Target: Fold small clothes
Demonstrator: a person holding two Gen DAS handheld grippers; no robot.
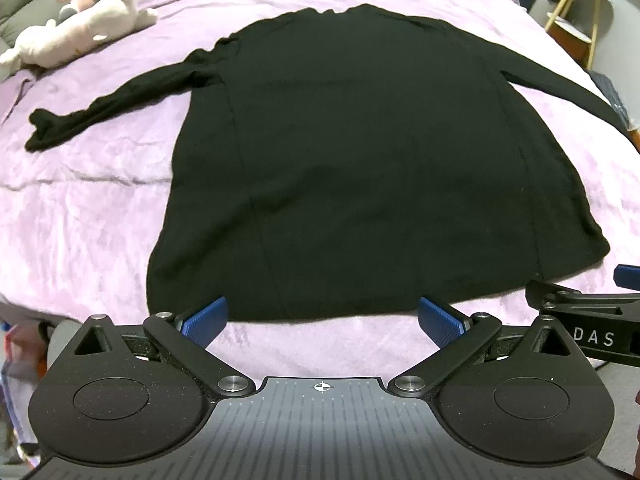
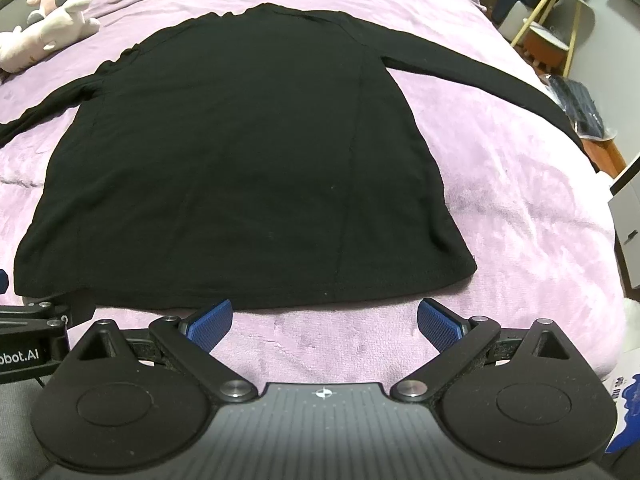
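A black long-sleeved top [image 1: 360, 168] lies flat on the lilac bed cover [image 1: 80, 220], hem towards me, both sleeves spread out to the sides. It also shows in the right wrist view [image 2: 224, 168]. My left gripper [image 1: 322, 320] is open and empty, just short of the hem near its middle. My right gripper [image 2: 324, 322] is open and empty, just short of the hem near its right corner. The right gripper's body [image 1: 584, 320] shows at the right edge of the left wrist view.
A pink and white plush toy [image 1: 88, 12] lies at the bed's far left. A side table with wooden legs [image 2: 560, 12] and a dark bag [image 2: 580, 108] stand right of the bed. White boxes [image 2: 628, 216] sit at the near right.
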